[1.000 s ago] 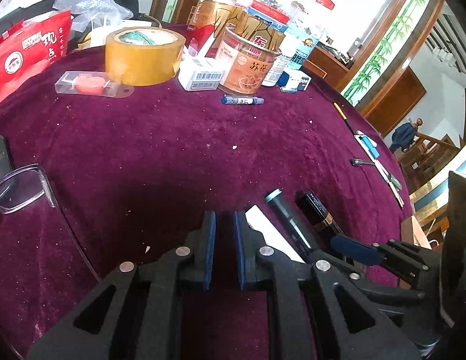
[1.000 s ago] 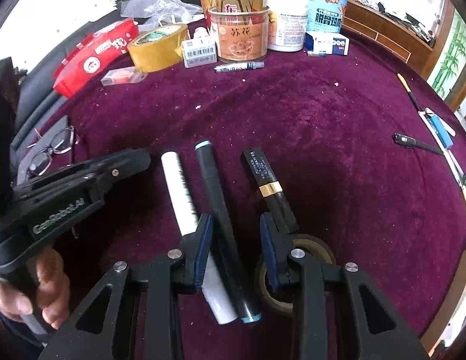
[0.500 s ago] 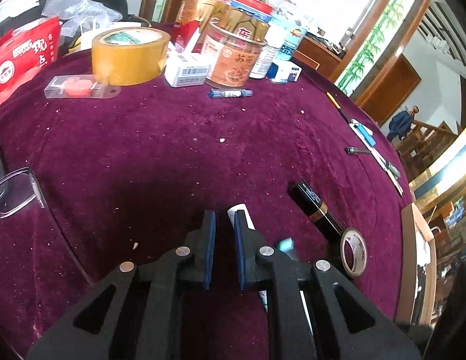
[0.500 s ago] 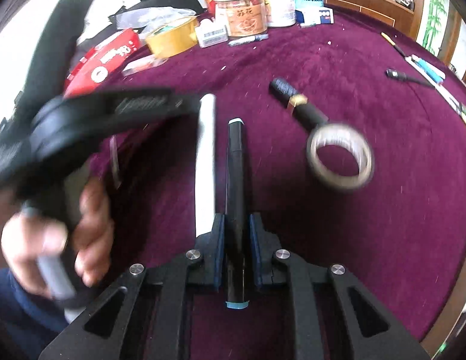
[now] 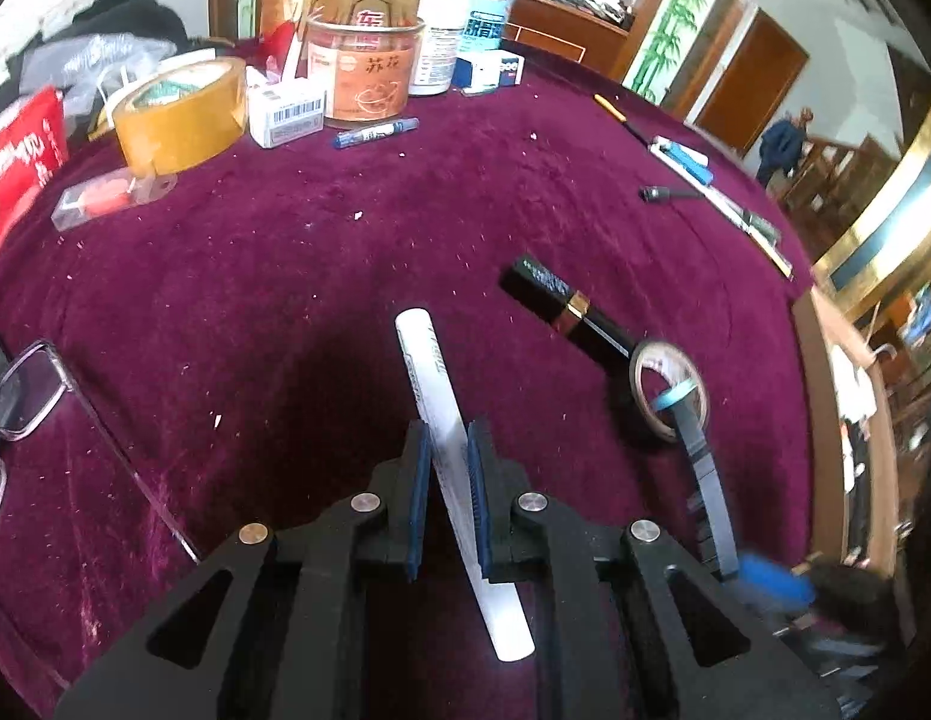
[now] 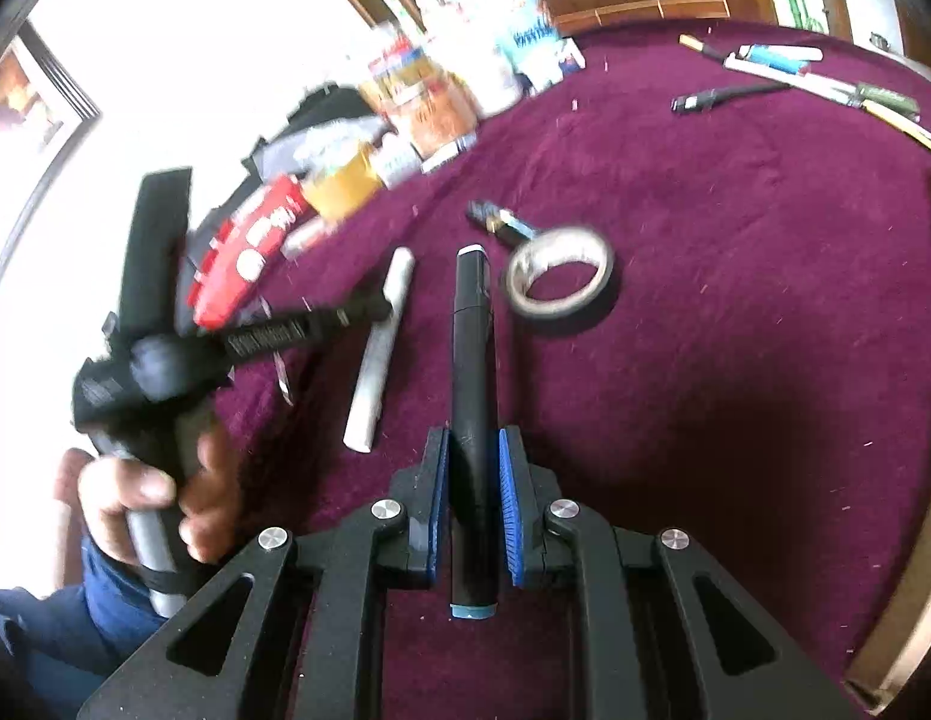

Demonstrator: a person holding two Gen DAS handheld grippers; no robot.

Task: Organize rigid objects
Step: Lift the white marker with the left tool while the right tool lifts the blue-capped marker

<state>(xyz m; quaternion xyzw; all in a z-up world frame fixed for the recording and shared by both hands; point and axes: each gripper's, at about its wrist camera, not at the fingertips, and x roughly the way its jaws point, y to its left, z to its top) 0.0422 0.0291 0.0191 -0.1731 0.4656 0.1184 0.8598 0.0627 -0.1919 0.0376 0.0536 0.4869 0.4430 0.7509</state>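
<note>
1. Progress is judged to be at an early stage: two of the loose stick-shaped items are in hand, and neither has been set down in any final place.
2. The left gripper point(image 5: 447, 468) is closed on the white marker point(image 5: 432, 384), which is held slanted between the pads with its far end over the middle of the tabletop point(image 5: 285, 276).
3. The right gripper point(image 6: 474, 480) is closed on the black marker point(image 6: 472, 360); its jaws have just been closing, with the marker between them.
4. Left on the cloth near the right edge are the black-and-gold tube point(image 5: 561, 306) and the small tape ring point(image 5: 669, 390), touching each other.
5. A row of pens point(image 5: 705, 180) lies along the far right edge.
6. Jars, boxes and the brown tape roll point(image 5: 177, 114) are crowded at the far edge; no sorting is visible there.
</note>
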